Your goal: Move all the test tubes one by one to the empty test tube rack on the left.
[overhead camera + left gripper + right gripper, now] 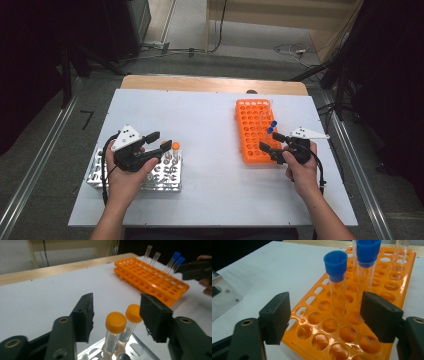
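Two orange-capped tubes [115, 325] stand in a metal rack [167, 172] at the table's near left. My left gripper [116, 312] is open, its jaws on either side of the caps without touching them; from above the left gripper [161, 141] hangs over the rack's far right corner. An orange rack [255, 130] at the right holds two blue-capped tubes [336, 277]. My right gripper [328, 315] is open, low at the rack's near end. The nearer blue-capped tube stands between its jaws, untouched. In the high view the right gripper [270, 141] sits at the rack's near right corner.
Two uncapped clear tubes [152, 255] stand at the orange rack's far end. The white tabletop [205, 120] lies bare between the two racks. A wooden edge [210, 82] runs along the far side. The metal rack's corner [222, 297] is at the left of the right gripper view.
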